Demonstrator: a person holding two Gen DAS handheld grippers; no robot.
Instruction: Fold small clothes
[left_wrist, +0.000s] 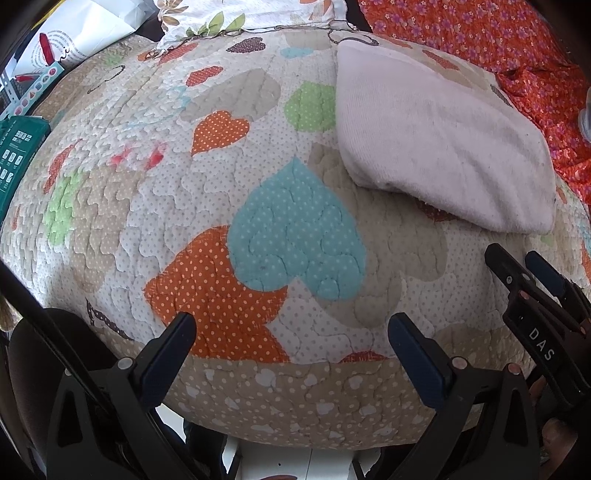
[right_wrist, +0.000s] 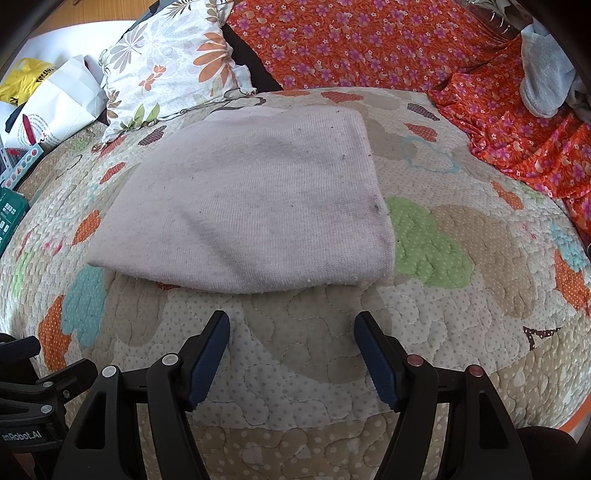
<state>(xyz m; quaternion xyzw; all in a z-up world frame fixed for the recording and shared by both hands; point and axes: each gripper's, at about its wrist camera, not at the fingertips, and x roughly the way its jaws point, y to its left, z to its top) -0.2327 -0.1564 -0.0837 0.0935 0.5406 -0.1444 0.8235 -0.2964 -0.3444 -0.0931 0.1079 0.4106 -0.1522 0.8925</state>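
**A:** Where's the garment sitting right now?

**Me:** One folded pale pink cloth (right_wrist: 251, 206), lying flat on the heart-patterned quilt (right_wrist: 443, 295) of the bed. In my right-wrist view it fills the middle of the frame, just above my right tongs (right_wrist: 291, 350), its near edge close to the tips but not touching. Its long axis runs across the frame, left to right.

**A:** And from the other side?

**Me:** In the left-wrist view the same cloth (left_wrist: 436, 140) sits off in the upper right, well apart from my left tongs (left_wrist: 291, 354). So the right hand is clearly nearer.

**A:** Tongs?

**Me:** Both wide, nothing between either pair, only quilt beneath them.

**A:** Count for me.

**Me:** One pink cloth, two tongs, one floral pillow (right_wrist: 166, 62) upper left, one orange flowered sheet (right_wrist: 369, 40) across the top. There's a grey bundle (right_wrist: 546, 74) far upper right, possibly more clothes, but it's too warped at the rim to say.
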